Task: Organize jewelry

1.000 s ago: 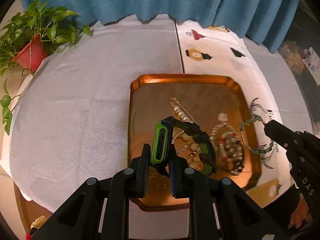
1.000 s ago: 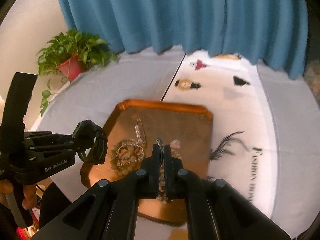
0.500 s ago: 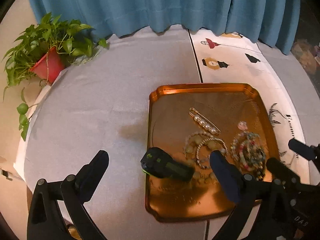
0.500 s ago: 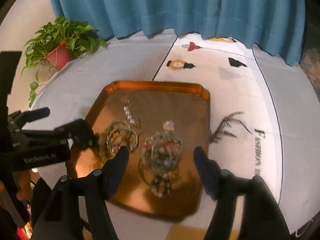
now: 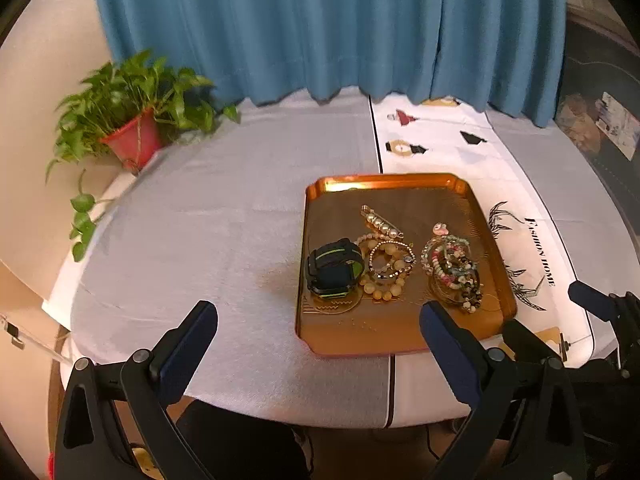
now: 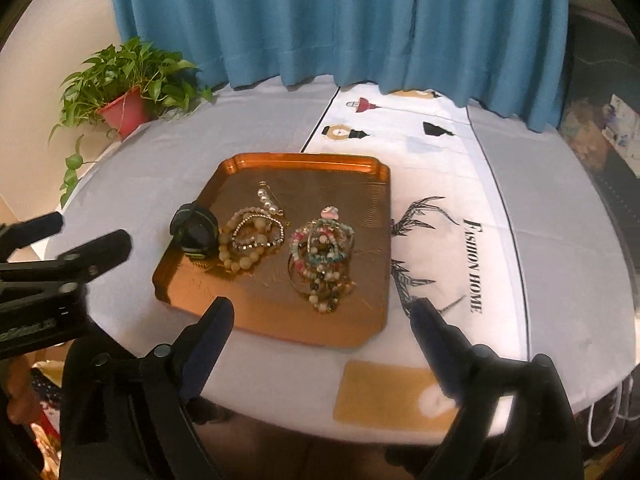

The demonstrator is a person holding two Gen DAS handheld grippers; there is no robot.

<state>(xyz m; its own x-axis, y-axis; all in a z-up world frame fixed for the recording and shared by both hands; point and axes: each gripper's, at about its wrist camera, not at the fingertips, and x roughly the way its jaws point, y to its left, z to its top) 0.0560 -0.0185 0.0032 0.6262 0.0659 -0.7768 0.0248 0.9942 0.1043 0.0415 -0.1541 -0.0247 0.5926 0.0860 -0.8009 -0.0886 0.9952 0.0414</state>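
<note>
An orange tray (image 5: 400,182) (image 6: 304,160) lies on the round table. In it lie a black and green watch (image 5: 334,267) (image 6: 195,233), a pearl clip (image 5: 382,222) (image 6: 270,200), a pile of beige bead bracelets (image 5: 388,270) (image 6: 250,240) and a pile of coloured bead bracelets (image 5: 452,266) (image 6: 322,258). My left gripper (image 5: 318,324) is open and empty, pulled back over the table's near edge. My right gripper (image 6: 322,318) is open and empty, back from the tray's near side.
A potted plant in a red pot (image 5: 134,142) (image 6: 122,112) stands at the table's far left. A blue curtain (image 5: 320,28) hangs behind. A printed white cloth (image 6: 452,184) covers the right half. A tan card (image 6: 394,394) lies at the near edge.
The left gripper let go of the watch into the tray and the right let go of a bead bracelet. Both opened wide and drew back and up from the tray.
</note>
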